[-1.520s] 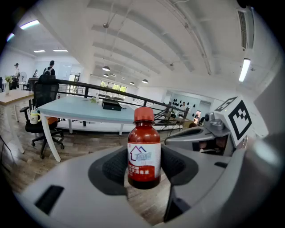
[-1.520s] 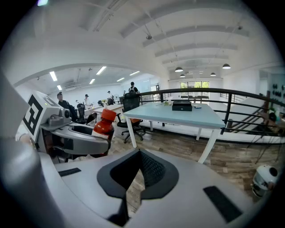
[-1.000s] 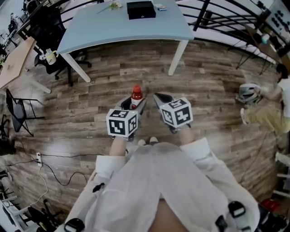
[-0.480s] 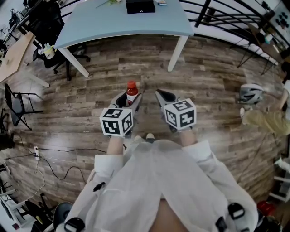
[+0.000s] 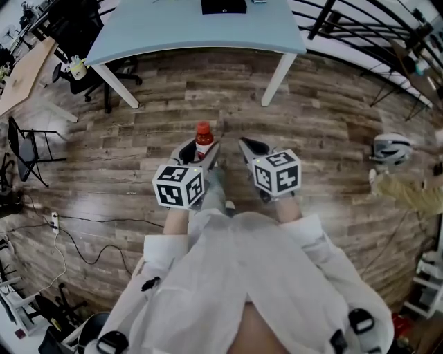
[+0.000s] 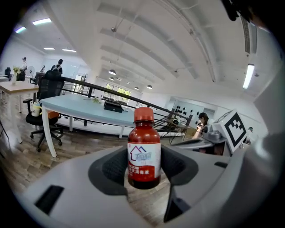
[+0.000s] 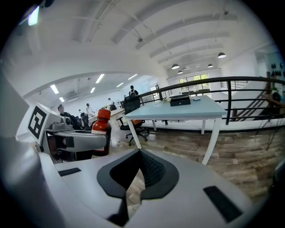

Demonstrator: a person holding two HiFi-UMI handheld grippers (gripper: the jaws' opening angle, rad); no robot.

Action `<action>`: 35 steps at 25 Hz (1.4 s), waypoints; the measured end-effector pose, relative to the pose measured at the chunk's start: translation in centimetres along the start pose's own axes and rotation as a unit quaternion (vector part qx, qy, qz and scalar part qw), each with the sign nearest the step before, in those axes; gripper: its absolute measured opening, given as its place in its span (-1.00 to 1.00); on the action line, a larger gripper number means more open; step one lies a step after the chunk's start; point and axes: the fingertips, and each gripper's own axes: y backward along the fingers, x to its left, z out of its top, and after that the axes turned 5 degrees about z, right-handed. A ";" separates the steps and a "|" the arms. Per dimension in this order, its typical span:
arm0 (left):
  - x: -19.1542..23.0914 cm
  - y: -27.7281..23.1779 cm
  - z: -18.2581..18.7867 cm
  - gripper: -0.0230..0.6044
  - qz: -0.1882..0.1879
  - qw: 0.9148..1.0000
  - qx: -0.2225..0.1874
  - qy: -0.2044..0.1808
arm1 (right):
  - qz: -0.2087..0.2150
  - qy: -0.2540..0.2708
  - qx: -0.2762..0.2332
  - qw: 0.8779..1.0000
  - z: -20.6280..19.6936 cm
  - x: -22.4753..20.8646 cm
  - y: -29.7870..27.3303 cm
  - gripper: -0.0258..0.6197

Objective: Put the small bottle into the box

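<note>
A small dark-red bottle [image 6: 144,153] with a red cap and a white-and-red label stands upright between the jaws of my left gripper [image 5: 201,153], which is shut on it. The bottle [image 5: 203,140] shows in the head view over the wooden floor, and the bottle [image 7: 101,129] also appears at the left of the right gripper view. My right gripper [image 5: 250,150] is beside it, shut with its tips touching and nothing held [image 7: 139,153]. The black box [image 5: 223,6] lies on the light-blue table [image 5: 173,31] at the far side, also seen as the box [image 6: 113,106] and the box [image 7: 180,100].
The table's white legs [image 5: 277,70] stand ahead on the plank floor. A black office chair [image 5: 79,72] and a wooden desk [image 5: 24,72] are at the left. A black railing [image 5: 360,31] runs at the right. A folding chair [image 5: 24,162] and a floor cable [image 5: 90,266] lie to the left.
The view has drifted slightly toward the table, which now sits higher in the frame; the left gripper still holds the bottle, both grippers keep their places in front of me.
</note>
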 end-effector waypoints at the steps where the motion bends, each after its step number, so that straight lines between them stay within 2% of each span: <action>1: 0.2 -0.5 0.3 -0.22 -0.002 1.000 0.000 -0.002 | -0.002 0.001 0.001 1.000 0.4 -0.3 -0.4 -0.92; 7: 2.7 -4.8 3.4 -0.22 -0.018 1.000 0.007 -0.024 | -0.006 -0.008 -0.013 1.000 3.9 -3.4 -4.0 -0.92; 17: 10.4 -13.1 10.8 -0.22 -0.040 0.998 0.023 -0.039 | -0.030 -0.007 -0.033 0.999 13.2 -8.9 -12.1 -0.92; 21: 12.3 -16.4 13.8 -0.22 -0.072 0.996 0.016 -0.041 | -0.037 -0.024 -0.041 0.998 16.2 -10.9 -14.8 -0.92; 24: 14.0 -18.3 15.7 -0.22 -0.083 0.995 0.010 -0.047 | -0.037 -0.021 -0.052 0.998 18.2 -11.7 -16.8 -0.92; 30: 15.6 -20.8 17.8 -0.22 -0.105 0.993 0.011 -0.060 | -0.040 -0.029 -0.058 0.997 20.0 -12.8 -19.1 -0.92; 35: 16.7 -22.0 18.3 -0.22 -0.111 0.993 0.013 -0.048 | -0.046 -0.035 -0.049 0.997 20.5 -13.9 -20.4 -0.92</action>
